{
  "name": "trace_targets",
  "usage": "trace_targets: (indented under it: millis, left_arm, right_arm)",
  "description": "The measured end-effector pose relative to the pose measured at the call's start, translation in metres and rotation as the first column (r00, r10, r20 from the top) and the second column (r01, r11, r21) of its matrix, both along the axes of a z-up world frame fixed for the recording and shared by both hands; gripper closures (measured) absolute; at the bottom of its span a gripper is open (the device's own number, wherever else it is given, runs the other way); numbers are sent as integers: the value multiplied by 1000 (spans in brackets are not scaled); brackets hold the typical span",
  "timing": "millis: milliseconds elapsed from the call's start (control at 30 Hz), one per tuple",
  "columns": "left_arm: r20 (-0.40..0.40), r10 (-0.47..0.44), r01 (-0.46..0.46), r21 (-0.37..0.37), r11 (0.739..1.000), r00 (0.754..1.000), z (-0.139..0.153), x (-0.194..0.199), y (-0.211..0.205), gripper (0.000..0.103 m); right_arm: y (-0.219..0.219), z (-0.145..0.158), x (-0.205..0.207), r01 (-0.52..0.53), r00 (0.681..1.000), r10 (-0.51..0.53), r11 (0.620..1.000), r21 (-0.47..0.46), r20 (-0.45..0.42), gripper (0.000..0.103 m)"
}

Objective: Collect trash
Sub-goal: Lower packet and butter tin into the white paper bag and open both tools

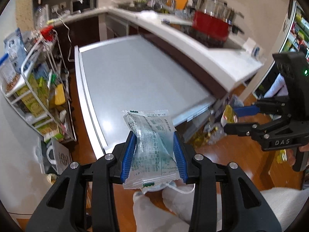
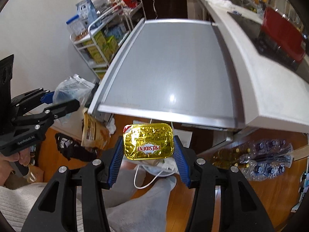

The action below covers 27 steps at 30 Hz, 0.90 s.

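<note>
— Since both are carried off the bare grey metal worktop [image 2: 173, 67], why pinch them edgewise?

— Flat trash: left claw [image 1: 154, 154] squeezes the clear printed plastic wrapper [image 1: 150, 147]; right claw [image 2: 148, 154] clamps the gold foil butter tub [image 2: 148, 141] (both above the floor).
</note>
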<state>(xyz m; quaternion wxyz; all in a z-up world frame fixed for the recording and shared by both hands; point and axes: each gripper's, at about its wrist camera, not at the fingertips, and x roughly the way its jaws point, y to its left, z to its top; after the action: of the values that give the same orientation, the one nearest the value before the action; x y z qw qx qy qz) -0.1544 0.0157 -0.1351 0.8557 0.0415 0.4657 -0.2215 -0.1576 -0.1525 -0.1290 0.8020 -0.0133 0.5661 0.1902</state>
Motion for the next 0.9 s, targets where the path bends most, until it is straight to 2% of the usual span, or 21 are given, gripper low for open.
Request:
trace_targets:
  millis: [367, 600, 900]
  left_arm:
    - [-189, -48, 52, 16, 999, 981, -73, 7, -5, 63]
    - [-231, -46, 58, 47, 997, 972, -100, 18, -12, 63]
    - [-253, -37, 58, 74, 996, 967, -115, 26, -24, 63]
  right_arm:
    - [11, -75, 14, 12, 987, -14, 1000, -19, -157, 54]
    - [13, -96, 25, 18, 983, -21, 1000, -22, -184, 54]
    - [11, -113, 35, 32, 980, -38, 999, -33, -195, 54]
